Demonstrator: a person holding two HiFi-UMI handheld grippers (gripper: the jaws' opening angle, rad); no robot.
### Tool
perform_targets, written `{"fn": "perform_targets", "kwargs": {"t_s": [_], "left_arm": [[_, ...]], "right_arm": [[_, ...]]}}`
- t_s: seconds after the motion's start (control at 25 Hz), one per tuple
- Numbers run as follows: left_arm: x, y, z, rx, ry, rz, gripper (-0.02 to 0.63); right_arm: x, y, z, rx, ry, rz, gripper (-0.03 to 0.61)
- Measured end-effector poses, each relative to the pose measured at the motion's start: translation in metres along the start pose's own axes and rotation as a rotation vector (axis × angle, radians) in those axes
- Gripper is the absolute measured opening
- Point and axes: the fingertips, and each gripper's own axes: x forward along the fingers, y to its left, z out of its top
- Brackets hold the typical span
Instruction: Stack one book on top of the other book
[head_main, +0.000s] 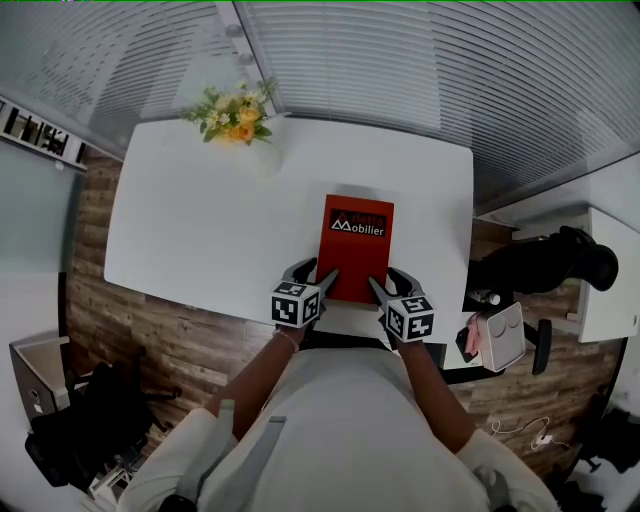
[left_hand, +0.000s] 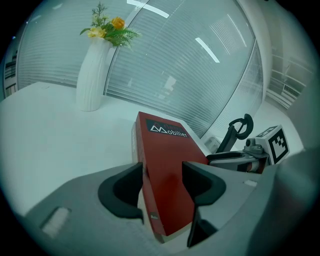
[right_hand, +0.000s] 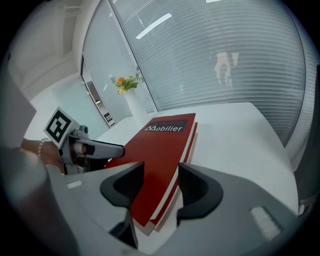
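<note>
books stacked, grippers letting go
right gripper (right_hand: 161, 175) jaws were opening around the top book (right_hand: 165, 140); left gripper (left_hand: 162, 175) clamped its other near corner. it lay on the lower book (right_hand: 194, 135) on the table (head_main: 200, 220); only release seemed left.

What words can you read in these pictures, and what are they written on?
"Mobilier", with a small zigzag logo before it: white print on the cover of the red book.
A darker line just above it: too blurred to read.
Nothing else can be read.
</note>
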Motion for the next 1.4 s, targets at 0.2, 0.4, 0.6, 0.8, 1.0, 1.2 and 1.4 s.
{"fn": "perform_targets", "kwargs": {"t_s": [0.2,0.4,0.6,0.8,1.0,1.2,1.4], "left_arm": [[-0.008,0.001,0.002,0.000,-0.016,0.006,0.255],[-0.018,0.000,0.012,0.007,-0.056,0.014,0.252],[-0.031,-0.007,0.030,0.029,-0.112,0.008,0.219],[-0.048,-0.019,0.052,0.043,-0.179,-0.013,0.176],[-0.070,-0.038,0.082,0.098,-0.272,-0.044,0.124],[-0.095,-0.059,0.111,0.166,-0.360,-0.068,0.075],[-0.119,-0.082,0.137,0.208,-0.437,-0.103,0.057]], "right_arm": [[-0.005,0.001,0.010,-0.037,-0.037,-0.007,0.186],[-0.015,0.003,0.022,-0.065,-0.070,-0.015,0.167],[-0.027,0.005,0.040,-0.103,-0.119,-0.030,0.149],[-0.043,0.014,0.062,-0.158,-0.170,-0.034,0.129],[-0.062,0.026,0.087,-0.215,-0.229,-0.036,0.106],[-0.088,0.043,0.118,-0.280,-0.302,-0.030,0.080],[-0.114,0.062,0.144,-0.343,-0.351,-0.017,0.060]]}}
